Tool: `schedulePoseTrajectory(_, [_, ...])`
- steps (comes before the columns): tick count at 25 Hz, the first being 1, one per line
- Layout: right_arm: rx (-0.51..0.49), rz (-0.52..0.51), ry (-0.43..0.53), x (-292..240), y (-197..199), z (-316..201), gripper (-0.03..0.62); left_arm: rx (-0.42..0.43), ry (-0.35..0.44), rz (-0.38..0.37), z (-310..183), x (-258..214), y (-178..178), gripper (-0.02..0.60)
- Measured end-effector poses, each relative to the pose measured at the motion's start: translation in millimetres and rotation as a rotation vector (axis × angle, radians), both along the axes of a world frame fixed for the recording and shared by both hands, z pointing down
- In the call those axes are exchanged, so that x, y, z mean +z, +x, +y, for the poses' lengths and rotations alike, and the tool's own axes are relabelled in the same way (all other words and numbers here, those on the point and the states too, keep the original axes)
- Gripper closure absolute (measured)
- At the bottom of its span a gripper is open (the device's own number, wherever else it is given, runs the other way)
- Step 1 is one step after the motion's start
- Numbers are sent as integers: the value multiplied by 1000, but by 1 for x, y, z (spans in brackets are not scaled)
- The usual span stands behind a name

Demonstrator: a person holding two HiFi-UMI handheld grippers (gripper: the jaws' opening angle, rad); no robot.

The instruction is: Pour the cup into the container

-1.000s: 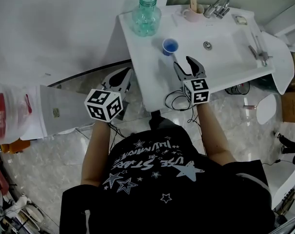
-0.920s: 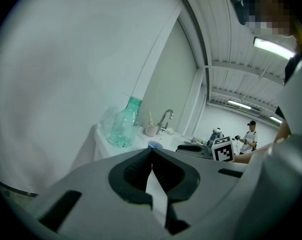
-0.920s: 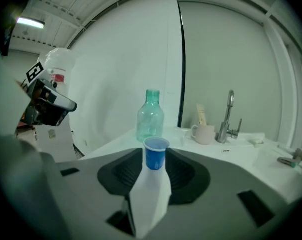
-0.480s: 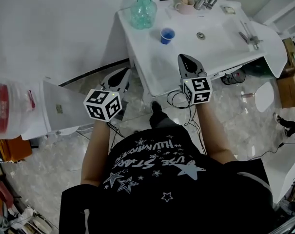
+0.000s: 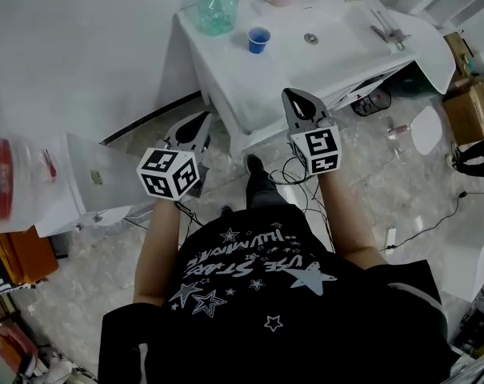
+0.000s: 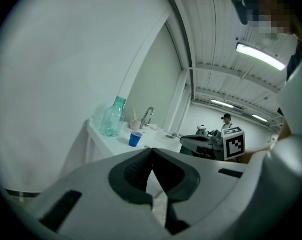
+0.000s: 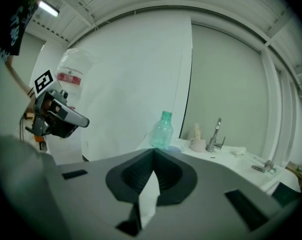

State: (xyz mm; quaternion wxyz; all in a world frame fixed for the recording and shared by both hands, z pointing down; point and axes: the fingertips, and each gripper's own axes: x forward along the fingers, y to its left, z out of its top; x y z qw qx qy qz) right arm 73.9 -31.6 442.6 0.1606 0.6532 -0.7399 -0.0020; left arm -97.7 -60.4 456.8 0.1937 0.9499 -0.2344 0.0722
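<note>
**A:** Where is the cup?

**B:** The blue cup point(image 5: 258, 39) stands upright on the white desk point(image 5: 267, 88), toward the far left corner. It is near the green-tinted bottle point(image 5: 217, 6) at that corner.

**A:** And the claws?

**B:** Both are well apart from the cup. The left claw point(image 5: 200, 122) has its jaws closed tip to tip, holding nothing. The right claw point(image 5: 296, 96), by the desk's near edge, is closed and empty too.

**A:** Any writing?

**B:** There's a red label on the large jug point(image 5: 2, 184), too blurred to read. The black shirt point(image 5: 258, 270) carries stars and lettering I cannot read for sure.
</note>
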Motion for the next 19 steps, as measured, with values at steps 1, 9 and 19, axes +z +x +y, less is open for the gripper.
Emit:
schedulePoseTrajectory(1, [5, 0, 0, 0, -4, 6, 589, 8, -2, -1, 4, 1, -2, 570])
schedulePoseTrajectory(9, [59, -57, -17, 11, -24, 47, 589, 56, -16, -10, 30, 12, -15, 570])
schedulePoseTrajectory(19, [125, -79, -48, 22, -23, 78, 589, 85, -74, -18, 52, 33, -15, 571])
